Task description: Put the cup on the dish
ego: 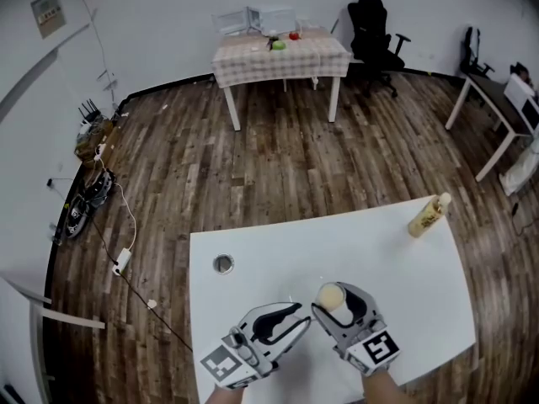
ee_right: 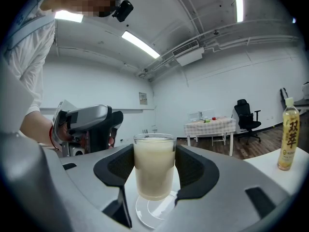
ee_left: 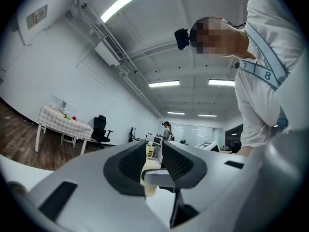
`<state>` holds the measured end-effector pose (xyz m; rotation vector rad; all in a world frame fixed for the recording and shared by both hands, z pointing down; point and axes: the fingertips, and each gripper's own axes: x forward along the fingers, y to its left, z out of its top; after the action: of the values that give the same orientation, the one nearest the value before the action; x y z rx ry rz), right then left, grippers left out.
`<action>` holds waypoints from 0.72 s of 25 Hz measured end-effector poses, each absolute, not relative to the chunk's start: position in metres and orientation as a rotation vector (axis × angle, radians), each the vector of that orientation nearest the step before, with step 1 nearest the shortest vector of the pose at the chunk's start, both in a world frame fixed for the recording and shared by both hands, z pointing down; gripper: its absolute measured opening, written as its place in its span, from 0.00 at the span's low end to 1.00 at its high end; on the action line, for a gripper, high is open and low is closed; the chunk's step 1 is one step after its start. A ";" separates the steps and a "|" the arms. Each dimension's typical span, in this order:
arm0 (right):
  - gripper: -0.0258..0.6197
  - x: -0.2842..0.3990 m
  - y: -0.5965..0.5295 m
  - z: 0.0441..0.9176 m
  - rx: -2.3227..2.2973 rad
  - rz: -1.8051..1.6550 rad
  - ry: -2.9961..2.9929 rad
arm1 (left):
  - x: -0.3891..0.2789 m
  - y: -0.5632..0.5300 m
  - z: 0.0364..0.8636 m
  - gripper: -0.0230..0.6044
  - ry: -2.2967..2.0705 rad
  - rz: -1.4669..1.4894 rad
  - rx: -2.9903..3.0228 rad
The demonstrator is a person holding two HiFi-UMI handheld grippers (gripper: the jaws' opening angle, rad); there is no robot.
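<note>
Your left claw is released, its jaws only a little apart with nothing between them, and it hovers just beside the work. To its right, your right claw is clenched on the cup, full of a pale milky drink and upright over the clear dish on the white counter. I cannot tell whether it touches the dish. I judge this the placing step, almost finished. Next, lower it straight until it rests, then loosen the jaws gently without tilting. The bottle stands well apart, at the far right.
</note>
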<state>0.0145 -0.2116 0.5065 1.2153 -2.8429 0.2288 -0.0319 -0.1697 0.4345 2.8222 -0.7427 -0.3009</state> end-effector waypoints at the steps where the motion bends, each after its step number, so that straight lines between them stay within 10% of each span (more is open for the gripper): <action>1: 0.46 0.015 -0.213 0.510 1.222 0.230 -2.844 | -0.030 -0.171 0.436 0.20 -0.739 -0.309 2.825; 18: 0.46 0.001 -0.245 0.574 1.243 0.212 -2.724 | -0.043 -0.196 0.480 0.20 -0.822 -0.333 2.759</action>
<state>0.0006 -0.2450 0.5742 1.2427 -2.7243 0.2121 -0.0435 -0.1959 0.4796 2.7594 -0.8224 -0.3329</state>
